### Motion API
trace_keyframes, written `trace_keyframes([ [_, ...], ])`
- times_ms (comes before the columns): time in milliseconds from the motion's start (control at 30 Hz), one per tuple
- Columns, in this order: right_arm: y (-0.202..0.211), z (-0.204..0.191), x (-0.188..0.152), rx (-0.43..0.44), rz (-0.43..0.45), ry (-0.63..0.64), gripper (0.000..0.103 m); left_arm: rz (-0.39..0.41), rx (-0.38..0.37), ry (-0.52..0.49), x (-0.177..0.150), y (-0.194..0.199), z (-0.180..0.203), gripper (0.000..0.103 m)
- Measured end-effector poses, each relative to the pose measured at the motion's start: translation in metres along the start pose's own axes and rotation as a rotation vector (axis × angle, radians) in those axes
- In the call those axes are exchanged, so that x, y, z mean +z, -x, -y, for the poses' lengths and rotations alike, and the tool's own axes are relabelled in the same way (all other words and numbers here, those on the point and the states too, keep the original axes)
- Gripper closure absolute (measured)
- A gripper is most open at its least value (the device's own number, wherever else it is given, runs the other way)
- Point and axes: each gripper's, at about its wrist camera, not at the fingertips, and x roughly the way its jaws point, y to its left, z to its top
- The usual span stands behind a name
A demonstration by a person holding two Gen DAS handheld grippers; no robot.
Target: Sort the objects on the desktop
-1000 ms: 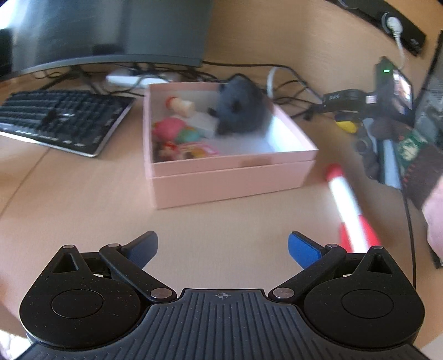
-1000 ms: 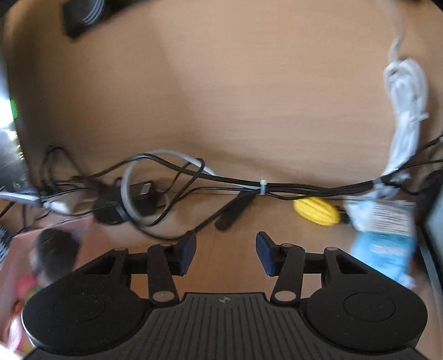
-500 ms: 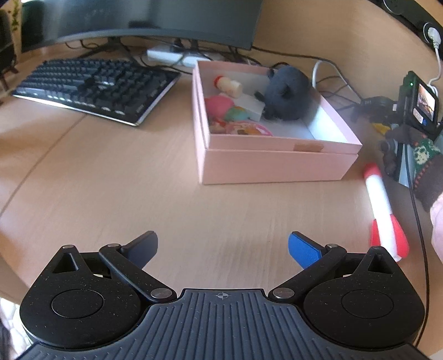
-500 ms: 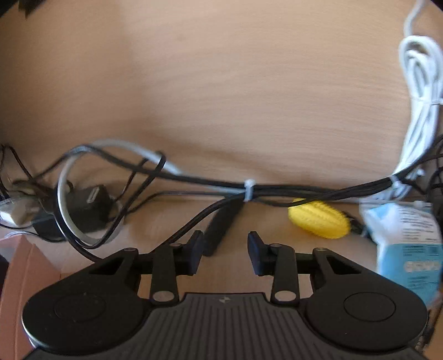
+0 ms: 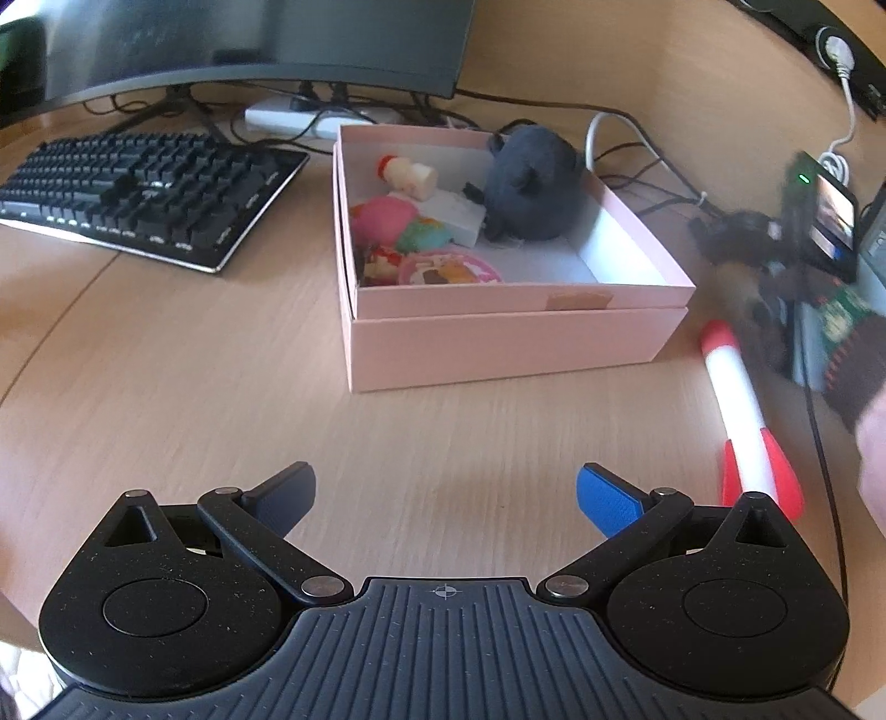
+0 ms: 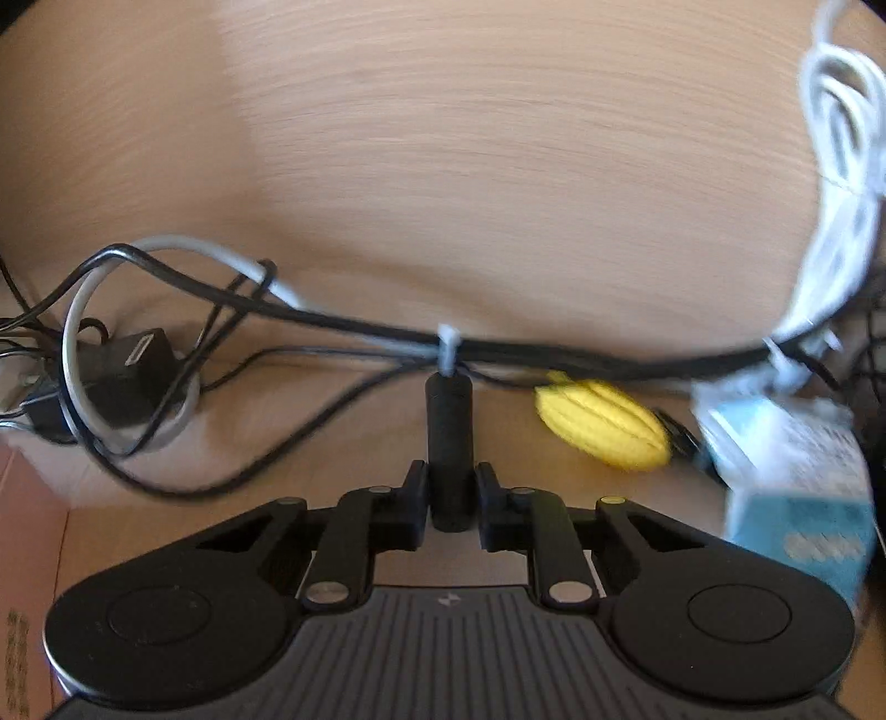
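In the left wrist view a pink box (image 5: 515, 343) sits mid-desk, holding a dark grey plush (image 5: 534, 191) and several small colourful toys (image 5: 398, 221). A white and red toy rocket (image 5: 745, 421) lies on the desk right of the box. My left gripper (image 5: 446, 495) is open and empty, hovering above the desk in front of the box. In the right wrist view my right gripper (image 6: 451, 487) is shut on a black cylindrical stick (image 6: 449, 443) that points toward the back wall. A yellow ridged toy (image 6: 603, 423) lies just right of it.
A black keyboard (image 5: 138, 194) and a monitor (image 5: 249, 44) stand left of the box. Tangled black and white cables (image 6: 221, 310) run along the wall. A blue-white carton (image 6: 797, 476) stands right of the yellow toy. A small camera with a screen (image 5: 825, 216) is at far right.
My right gripper moved forward and shut on the black stick. My left gripper stayed open while its view drifted, with the box now a little closer and more central.
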Motion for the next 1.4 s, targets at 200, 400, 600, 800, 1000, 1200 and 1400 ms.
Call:
trace_keyframes([
  [200,0.080,0.007,-0.059,0.061,-0.079,0.043,0.086,0.019,-0.068,-0.038,-0.005,0.008,0.001,0.000],
  [400,0.152,-0.004,-0.096,0.056,-0.153,0.257,0.086,0.041,-0.084,-0.074,-0.004,0.026,-0.017,0.000],
  [600,0.195,0.016,-0.090,0.030,-0.135,0.309,0.069,0.129,0.029,-0.003,-0.005,0.068,-0.048,0.000],
  [800,0.267,0.029,-0.039,0.139,0.114,0.317,0.063,0.103,0.116,0.055,-0.034,0.101,-0.048,0.000],
  [1000,0.357,0.037,0.006,0.352,0.416,0.240,0.046,0.094,0.107,0.105,-0.054,0.131,-0.023,0.000],
  [1200,0.408,0.032,0.011,0.344,0.600,0.389,0.032,0.213,0.018,0.052,-0.049,0.122,0.017,0.000],
  [1400,0.380,0.050,-0.007,0.269,0.441,0.233,0.028,0.162,-0.185,-0.121,-0.025,0.052,0.101,0.000],
])
